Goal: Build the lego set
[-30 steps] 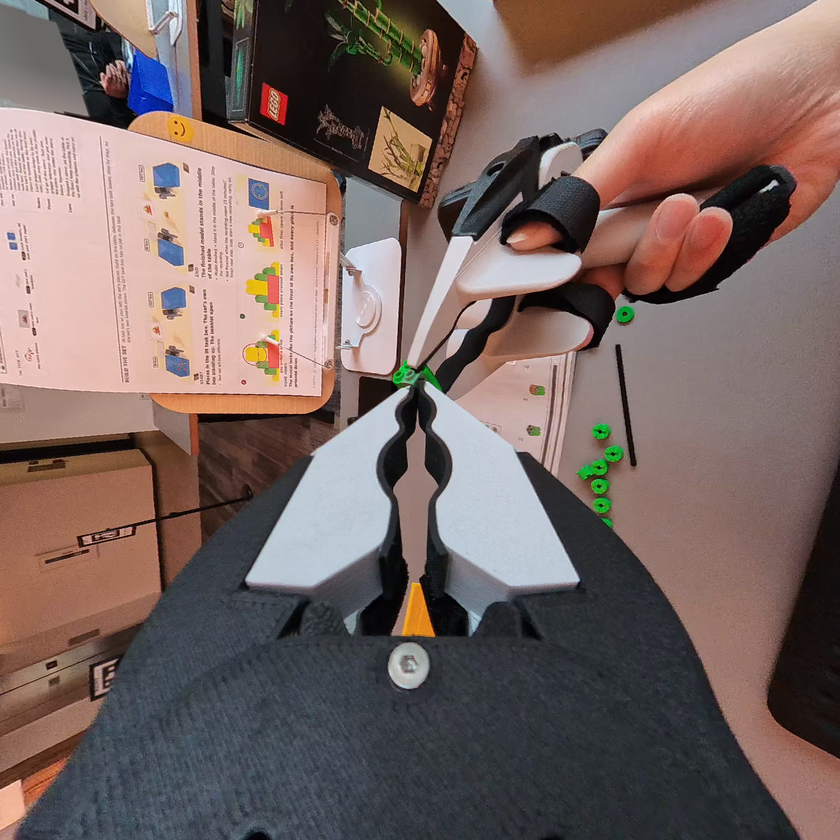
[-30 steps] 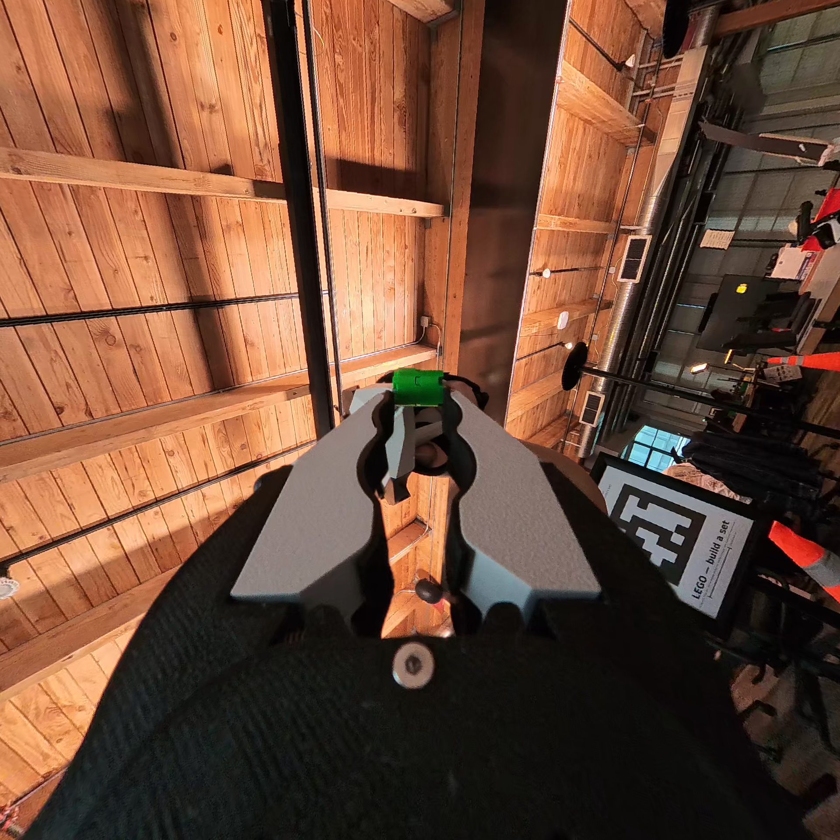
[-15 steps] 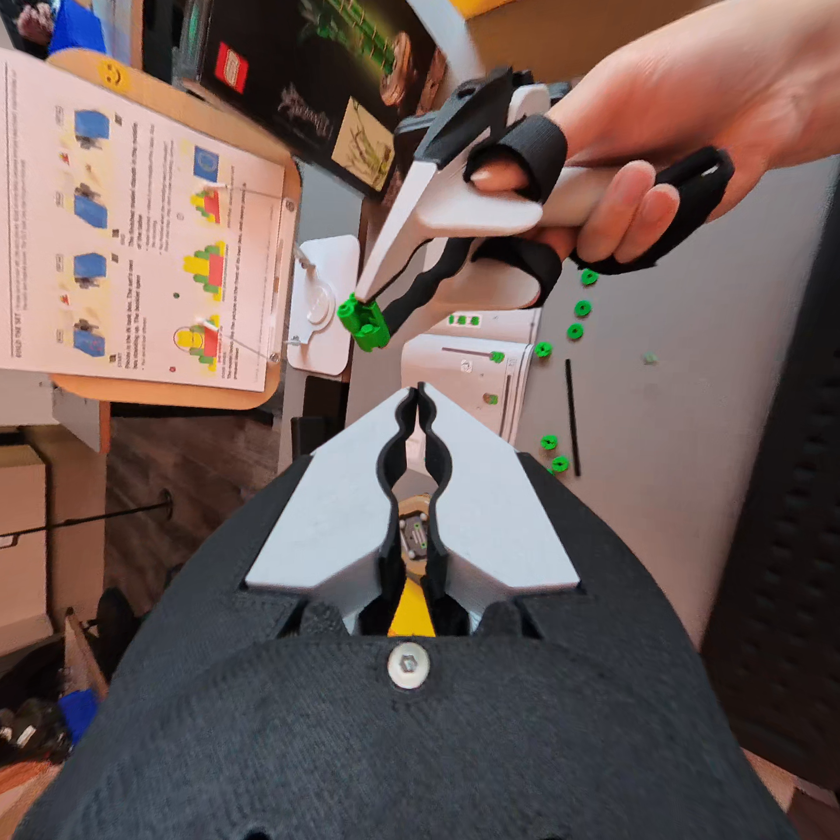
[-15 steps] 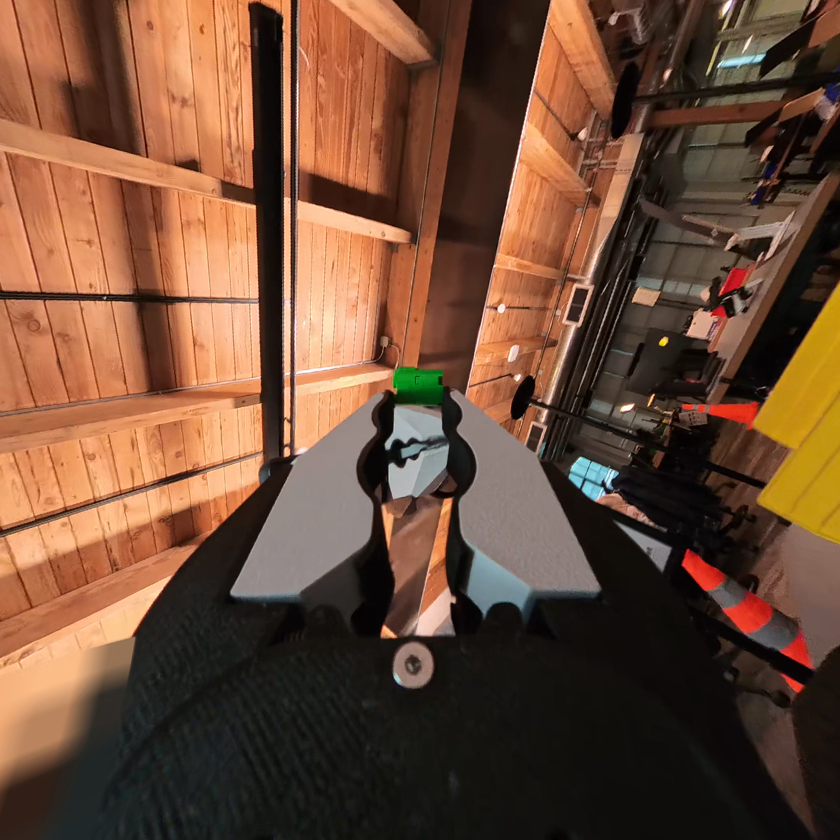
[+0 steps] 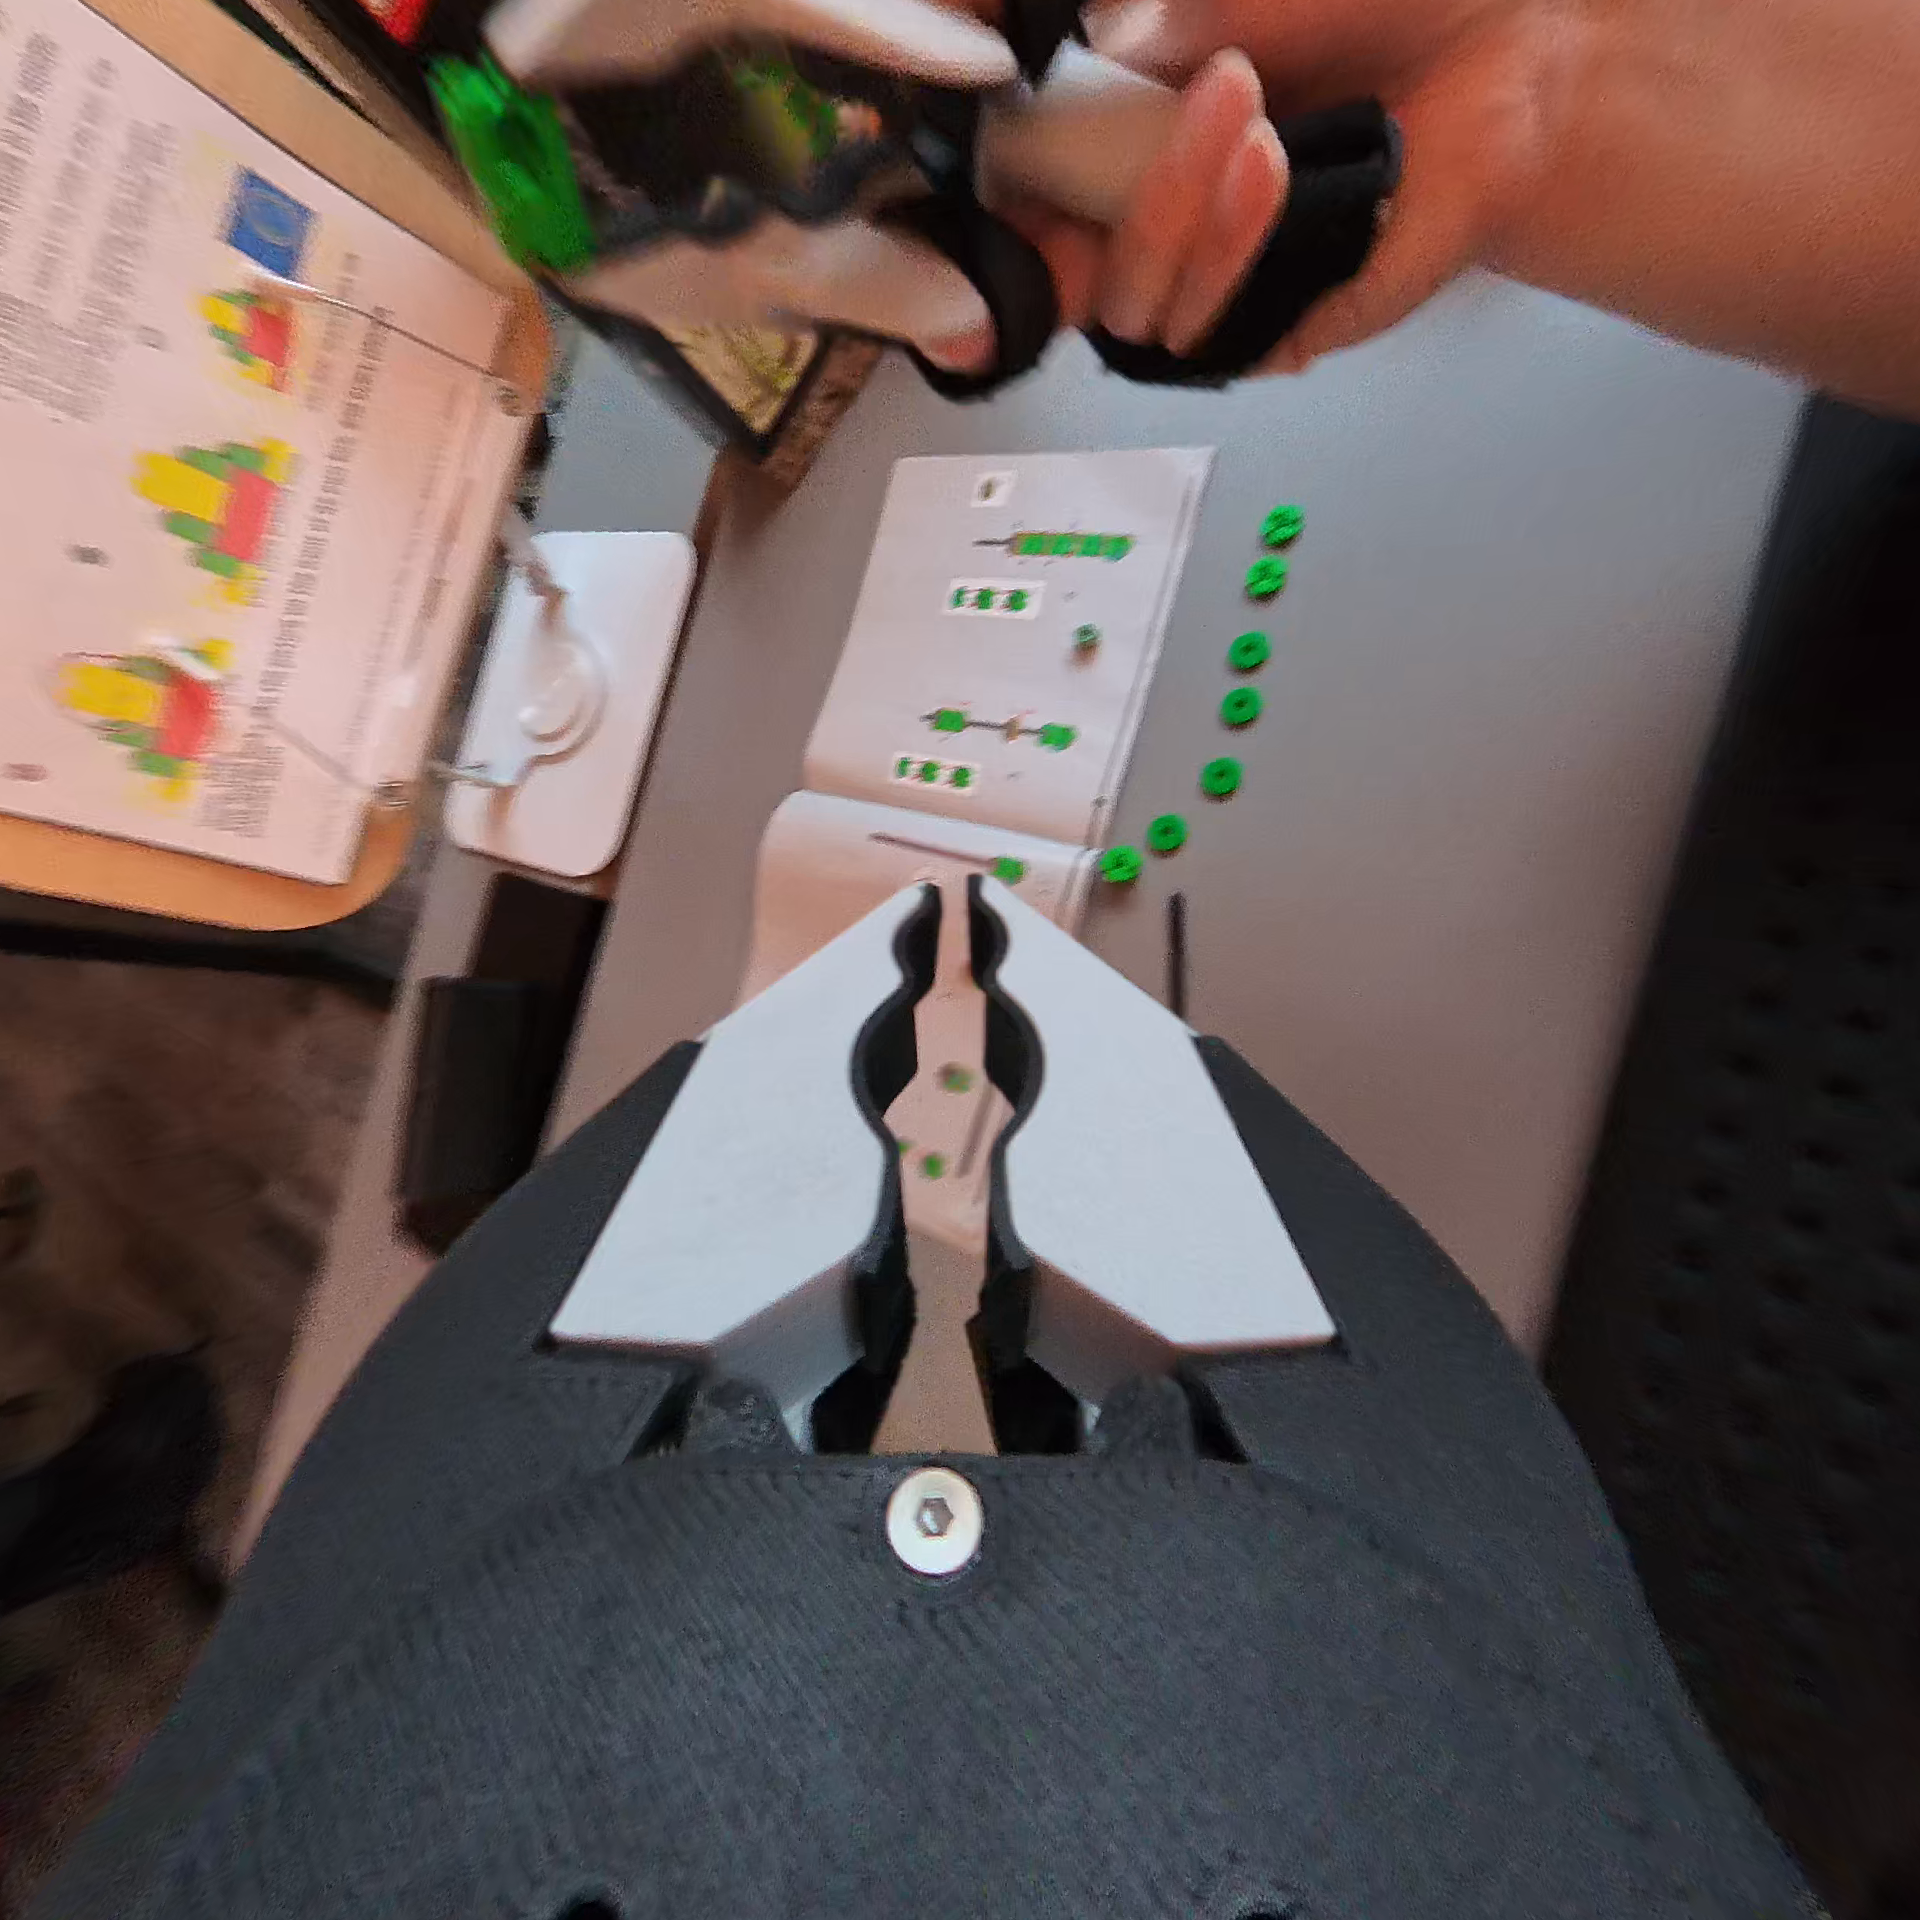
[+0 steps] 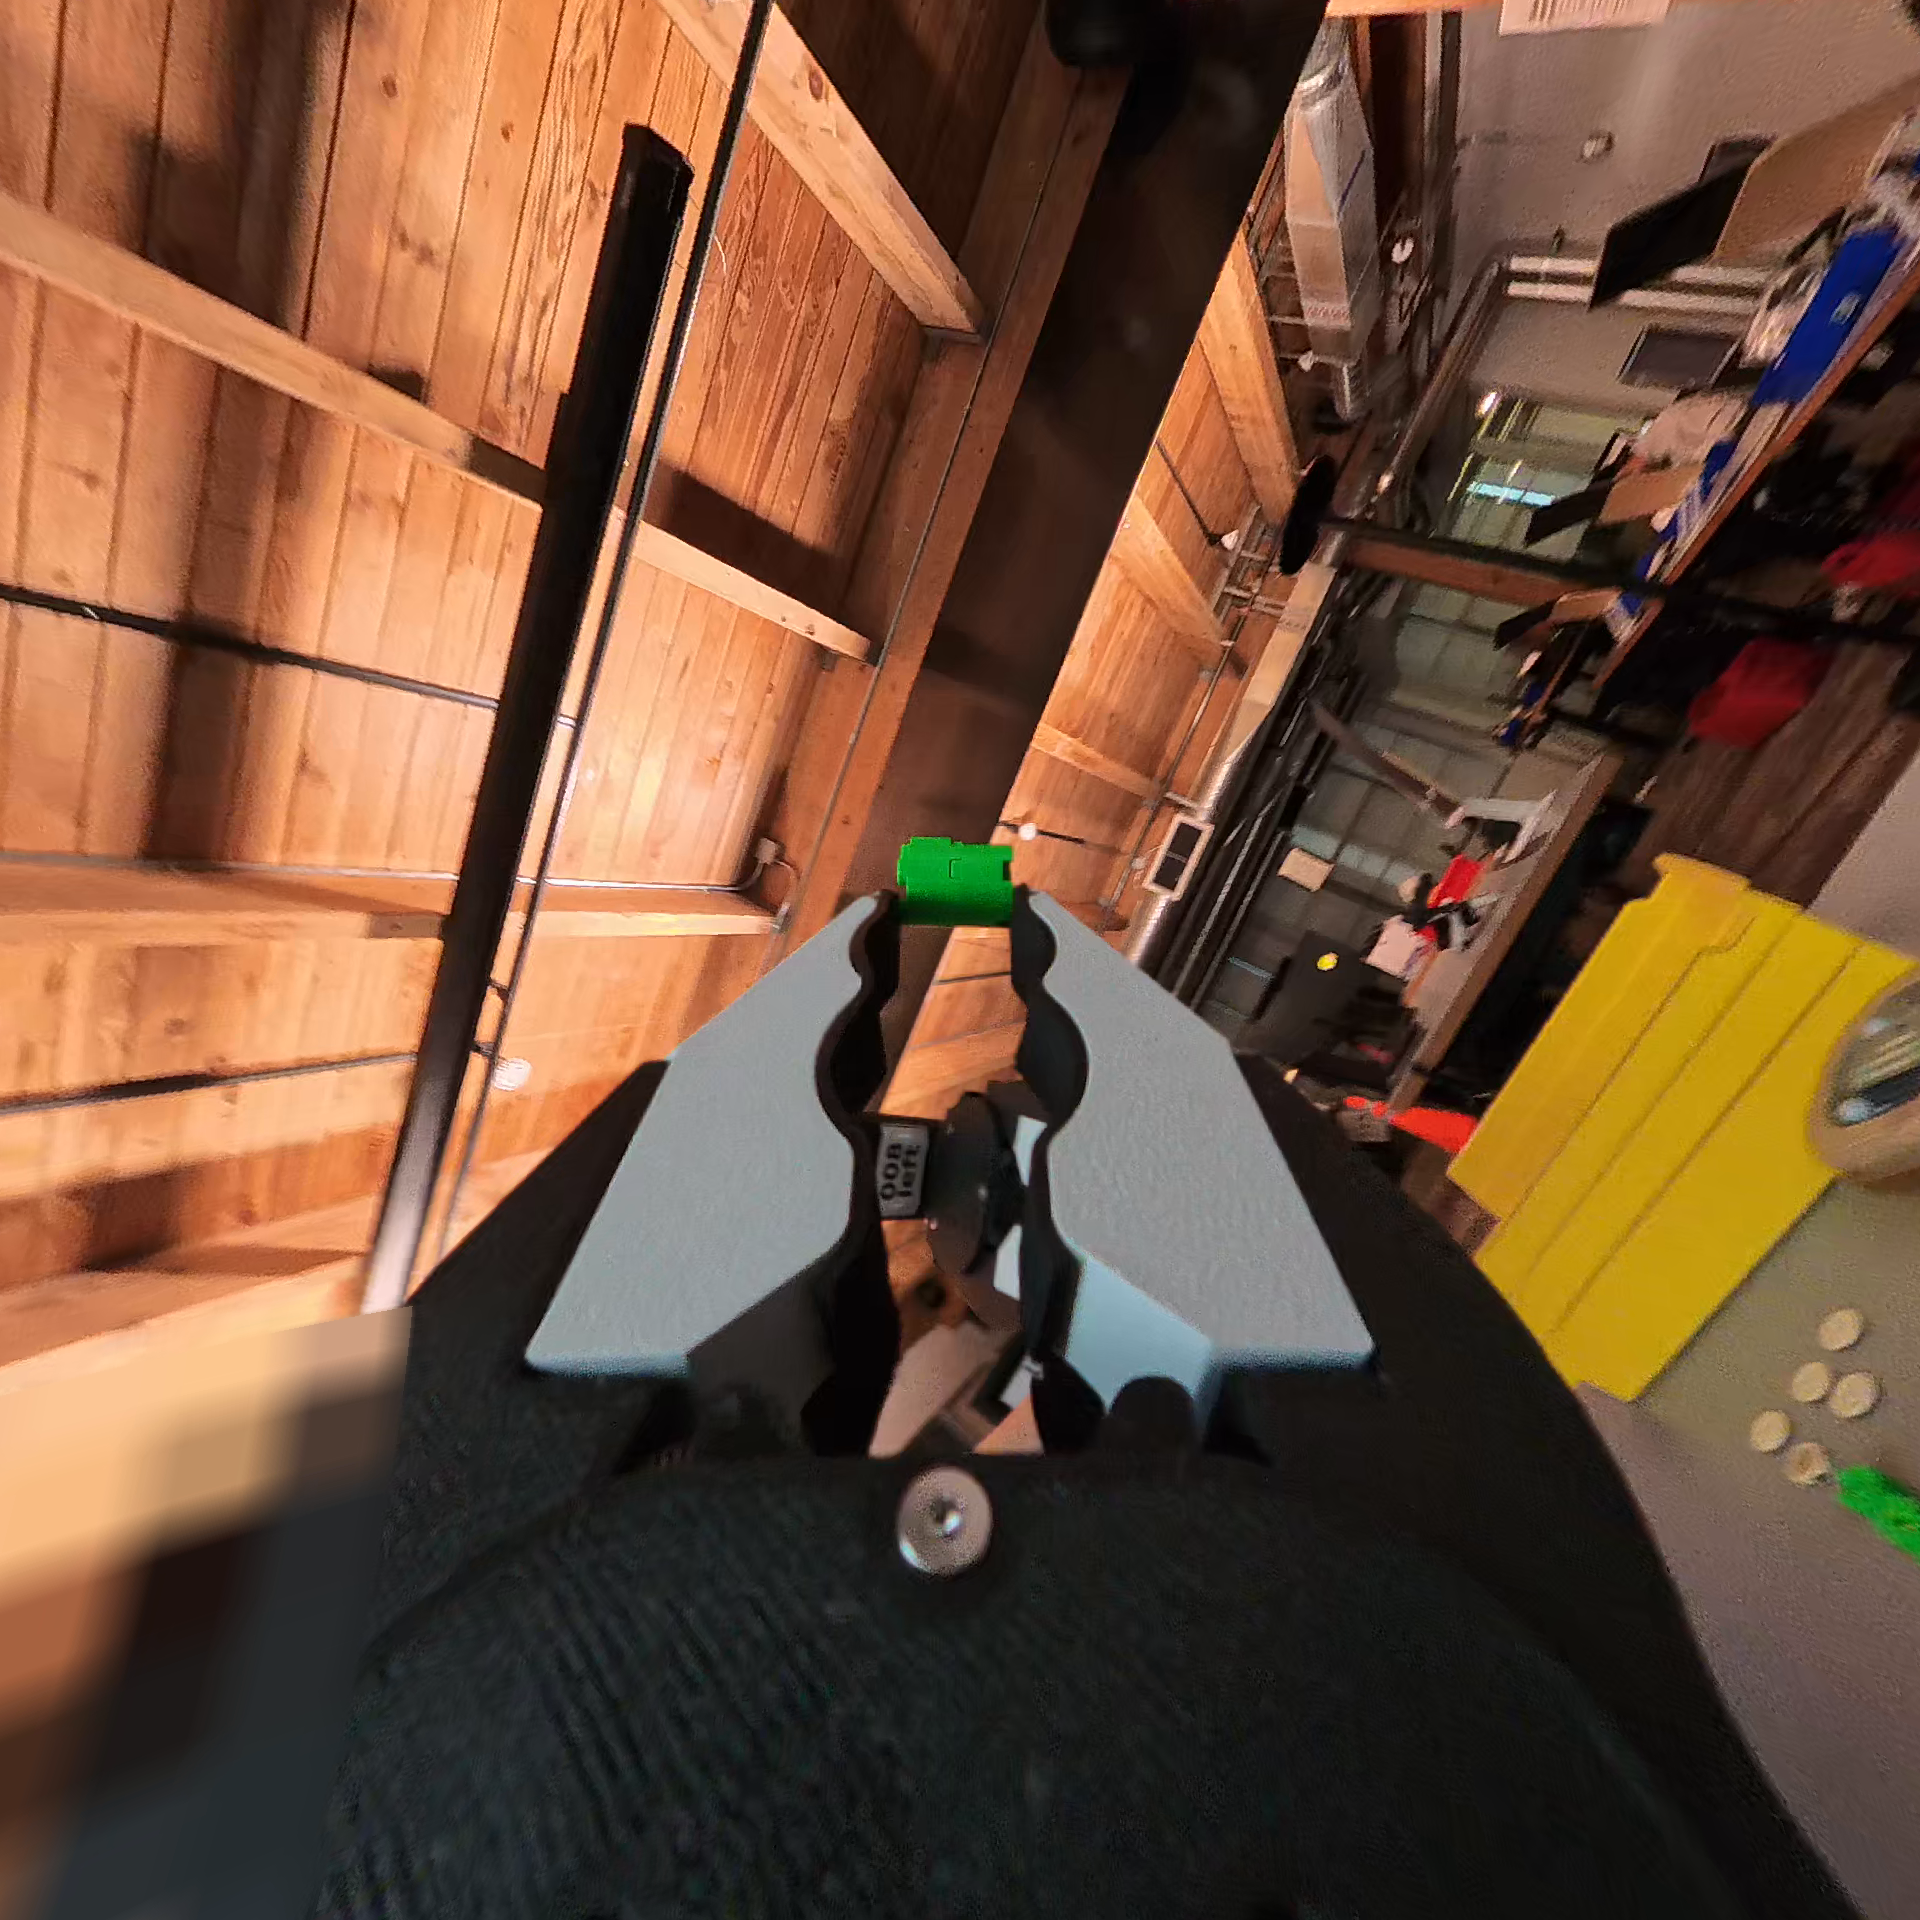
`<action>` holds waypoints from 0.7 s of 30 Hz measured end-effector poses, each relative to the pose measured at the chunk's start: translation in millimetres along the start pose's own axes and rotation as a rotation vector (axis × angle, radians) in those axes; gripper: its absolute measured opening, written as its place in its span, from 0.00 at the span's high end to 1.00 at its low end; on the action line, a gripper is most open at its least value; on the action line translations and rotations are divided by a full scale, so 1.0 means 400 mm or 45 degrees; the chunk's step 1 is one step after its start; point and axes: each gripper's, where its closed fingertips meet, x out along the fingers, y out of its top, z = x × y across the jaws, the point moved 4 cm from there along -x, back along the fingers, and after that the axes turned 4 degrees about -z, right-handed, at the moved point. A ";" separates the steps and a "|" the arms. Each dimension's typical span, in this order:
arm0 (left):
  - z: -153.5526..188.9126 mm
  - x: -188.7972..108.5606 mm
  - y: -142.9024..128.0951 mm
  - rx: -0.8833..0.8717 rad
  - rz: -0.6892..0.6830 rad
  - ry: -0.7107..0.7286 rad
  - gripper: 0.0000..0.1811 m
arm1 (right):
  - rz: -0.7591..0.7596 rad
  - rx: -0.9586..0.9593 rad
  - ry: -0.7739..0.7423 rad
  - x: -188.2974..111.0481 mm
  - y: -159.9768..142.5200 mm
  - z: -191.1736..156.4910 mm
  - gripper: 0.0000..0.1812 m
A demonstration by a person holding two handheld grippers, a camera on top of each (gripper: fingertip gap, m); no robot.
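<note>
1. A green lego piece (image 6: 954,883) is clamped between the fingertips of the right gripper (image 6: 956,902).
2. The left gripper (image 5: 948,885) is held nearly closed and empty; green round pieces (image 5: 1244,652) are seen beyond its fingertips.

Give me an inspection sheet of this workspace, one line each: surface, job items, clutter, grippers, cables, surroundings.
Surface: grey table, mostly bare.
Job's things: open instruction booklet; loose row of green pieces beside it; thin black rod; set box, partly hidden; one green piece held in the air.
Clutter: clipboard with printed sheet; white stand; yellow bin; tan discs.
Grippers: left gripper almost shut and empty, over the booklet; right gripper clamped on the green piece, tilted toward the ceiling.
Cables: nothing seen.
Surroundings: wooden ceiling; cluttered shelves.
</note>
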 end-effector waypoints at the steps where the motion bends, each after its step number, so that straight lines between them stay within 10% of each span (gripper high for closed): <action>1: 0.019 0.031 -0.009 -0.042 0.016 -0.066 0.93 | 0.001 -0.063 -0.018 -0.011 0.011 -0.021 0.89; 6: 0.064 0.247 -0.033 -0.143 0.084 -0.184 0.89 | -0.001 -0.343 -0.161 -0.056 0.043 -0.098 0.89; 14: 0.111 0.505 0.021 0.806 0.009 -0.239 0.85 | -0.082 -0.434 -0.123 -0.095 0.044 -0.199 0.89; 21: 0.089 0.601 0.059 1.048 -0.055 -0.439 0.90 | -0.065 -0.575 -0.145 -0.152 0.052 -0.293 0.89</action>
